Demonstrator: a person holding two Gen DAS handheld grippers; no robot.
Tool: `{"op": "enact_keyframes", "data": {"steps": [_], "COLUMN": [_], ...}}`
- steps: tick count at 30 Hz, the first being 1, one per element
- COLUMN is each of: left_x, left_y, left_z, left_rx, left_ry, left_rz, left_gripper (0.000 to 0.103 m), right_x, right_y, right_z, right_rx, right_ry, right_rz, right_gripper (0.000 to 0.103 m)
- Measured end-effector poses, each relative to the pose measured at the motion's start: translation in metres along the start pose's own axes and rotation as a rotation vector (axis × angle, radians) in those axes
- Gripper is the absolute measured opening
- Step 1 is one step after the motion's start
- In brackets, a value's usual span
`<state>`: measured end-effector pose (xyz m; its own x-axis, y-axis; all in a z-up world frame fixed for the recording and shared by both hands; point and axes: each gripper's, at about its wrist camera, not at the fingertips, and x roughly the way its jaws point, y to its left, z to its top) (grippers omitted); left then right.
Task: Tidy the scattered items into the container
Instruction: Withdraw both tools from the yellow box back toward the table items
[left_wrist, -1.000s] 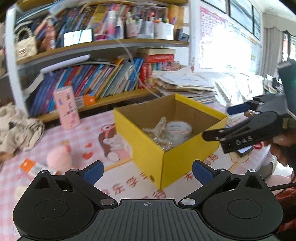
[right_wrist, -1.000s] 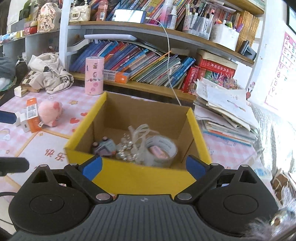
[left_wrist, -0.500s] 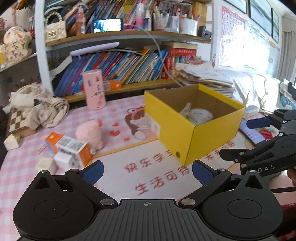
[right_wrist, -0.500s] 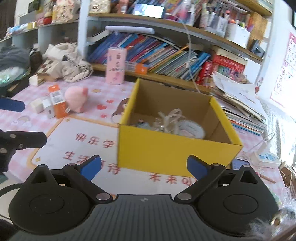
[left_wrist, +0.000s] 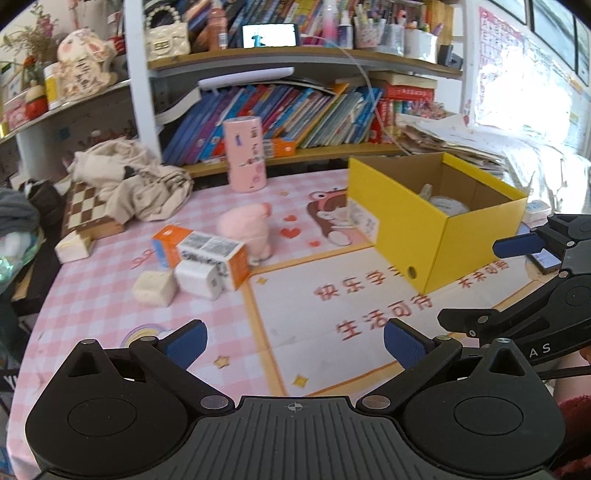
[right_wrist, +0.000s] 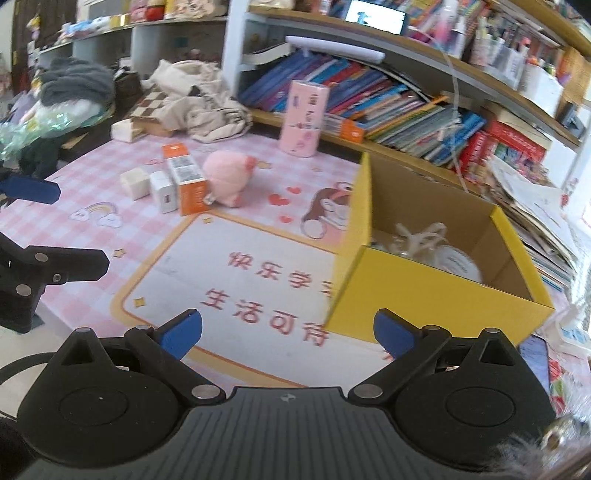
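Nearest the cameras, both tools hang over the printed mat with nothing between their blue pads: the left gripper (left_wrist: 293, 341) is spread wide and empty, and the right gripper (right_wrist: 288, 334) is likewise released and empty (each shows at the edge of the other's view, fingers apart).

Just beyond the right gripper stands the yellow box (right_wrist: 428, 291), open-topped, cardboard brown inside. It already holds a roll of tape (right_wrist: 461, 260) and a pale tangle of something ribbon-like beside it, so part of the tidying looks done.

Further out on the pink checked tablecloth (left_wrist: 110, 295), well to the left of the box, a cluster is left. A small cream cube (left_wrist: 154, 288) sits beside a white carton (left_wrist: 197, 277), which touches an orange carton (left_wrist: 201, 249) with printed labels, lying on its side. A pink plush toy (left_wrist: 245, 230) leans against the far end of that carton. By my reckoning these four are the remaining scattered items, and they lie closer to the left gripper.

Beyond them a tall pink cylinder (left_wrist: 244, 153) stands upright near the bookshelf; whether it belongs to the job I cannot tell.
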<state>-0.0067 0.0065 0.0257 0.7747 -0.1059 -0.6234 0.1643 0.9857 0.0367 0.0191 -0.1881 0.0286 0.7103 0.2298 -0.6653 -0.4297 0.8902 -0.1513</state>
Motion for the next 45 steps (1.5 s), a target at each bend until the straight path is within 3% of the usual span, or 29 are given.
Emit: {"op": "enact_keyframes", "data": {"steps": [14, 20, 27, 37, 45], "left_x": [-0.007, -0.008, -0.001, 0.012, 0.044], "left_y": [0.028, 0.04, 0.041, 0.063, 0.069], "left_z": [-0.013, -0.017, -0.02, -0.009, 0.004], "left_rx": [-0.024, -0.082, -0.087, -0.15, -0.155], "left_ry": [0.026, 0.034, 0.052, 0.056, 0.07], "left_rz": [0.044, 0.059, 0.057, 0.153, 0.116], "left_gripper": [0.103, 0.103, 0.103, 0.103, 0.103], "right_x": [0.013, 0.015, 0.022, 0.055, 0.087], "right_y": [0.042, 0.054, 0.052, 0.056, 0.042], "right_z": [0.013, 0.016, 0.018, 0.046, 0.065], "right_rx": [-0.073, -0.109, -0.112, -0.163, -0.158], "right_ry": [0.011, 0.019, 0.031, 0.017, 0.061], "right_rz": [0.059, 0.082, 0.087, 0.163, 0.165], "right_gripper": [0.101, 0.101, 0.101, 0.101, 0.101]}}
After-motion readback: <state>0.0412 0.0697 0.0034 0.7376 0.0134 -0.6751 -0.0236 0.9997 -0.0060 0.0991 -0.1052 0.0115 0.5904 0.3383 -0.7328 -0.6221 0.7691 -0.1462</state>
